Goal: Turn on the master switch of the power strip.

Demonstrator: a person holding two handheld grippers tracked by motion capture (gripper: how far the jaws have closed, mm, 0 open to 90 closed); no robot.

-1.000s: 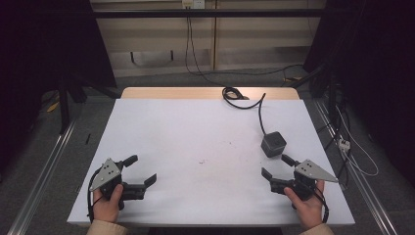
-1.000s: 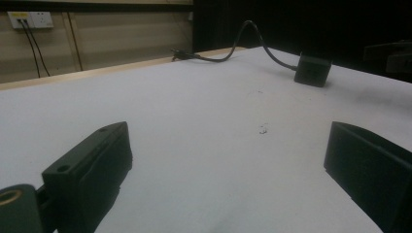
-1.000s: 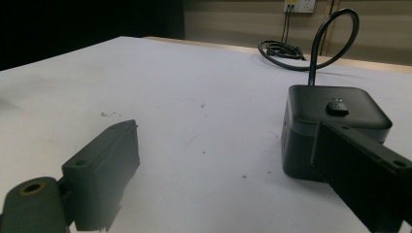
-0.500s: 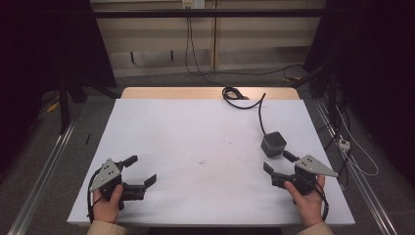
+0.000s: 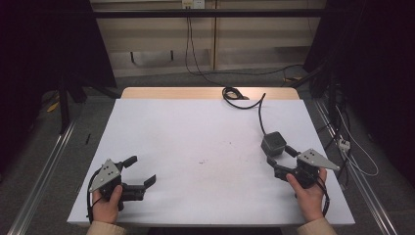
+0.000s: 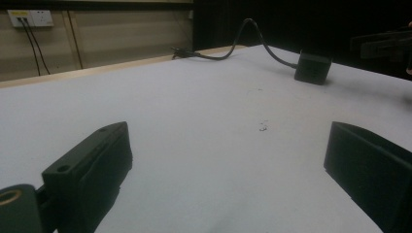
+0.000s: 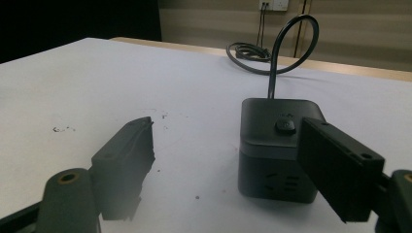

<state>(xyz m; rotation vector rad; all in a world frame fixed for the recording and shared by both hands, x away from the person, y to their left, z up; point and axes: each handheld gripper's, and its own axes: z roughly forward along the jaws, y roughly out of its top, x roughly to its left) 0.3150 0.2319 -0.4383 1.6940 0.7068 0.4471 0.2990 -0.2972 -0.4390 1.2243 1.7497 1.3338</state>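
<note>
Cube work has barely begun, as we judge it: the black socket cube stands upright on the white table, toward its right side, not yet gripped, and picking it up or moving it is all still ahead of us. Going from big to small, we count one table, two grippers, one cube, one cord running from the cube's back to a coil at the far edge, and one button on the cube's top. Our right gripper sits just this side of the cube; its jaws have just been closing a little but are still wide apart, and in the right gripper view the cube stands beyond and partly behind the right-hand jaw, not between the two, so nothing is held. Our left gripper rests low at the near left, well apart from the cube, jaws spread wide over bare table and empty. A few dark specks mark the middle of the table.
</note>
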